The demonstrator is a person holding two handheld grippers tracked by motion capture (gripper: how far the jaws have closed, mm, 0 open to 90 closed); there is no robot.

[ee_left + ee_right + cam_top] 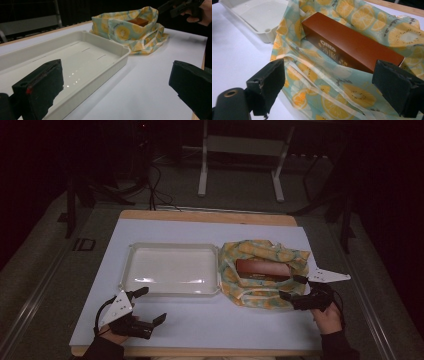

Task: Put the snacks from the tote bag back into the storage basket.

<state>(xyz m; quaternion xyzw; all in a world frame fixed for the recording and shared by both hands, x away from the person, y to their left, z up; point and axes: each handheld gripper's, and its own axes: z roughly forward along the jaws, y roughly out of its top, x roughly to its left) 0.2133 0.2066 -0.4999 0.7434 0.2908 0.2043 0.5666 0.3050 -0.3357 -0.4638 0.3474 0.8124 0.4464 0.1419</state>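
Nearest to me, my left gripper (145, 307) hovers over the white sheet on the table (210, 325), just off the near left corner of the tray (127, 270), its jaws spread wide with nothing between them. My right gripper (292, 287) sits at the near right edge of the fruit-print bag (260, 295), jaws likewise wide apart and empty, and from the right gripper view they straddle the bag's near rim and its pale handle straps (317, 82). Just beyond those jaws lies the brown box (352, 45), resting inside the open bag. From the high view its long axis runs left to right across the table, so it lies crosswise to my right gripper's line of approach; I judge that the jaws would meet its long near face rather than an end. The right gripper is plainly the nearer one, with the left well apart on the far side of the tray. The box looks like a slim rectangular carton, glossy reddish brown, with pale lettering on its darker side that I cannot read. The bag's cloth, yellow and teal with citrus and kiwi slices, slumps loosely around it. Beyond and to the left, the tray stands empty, its right corner touching the bag.
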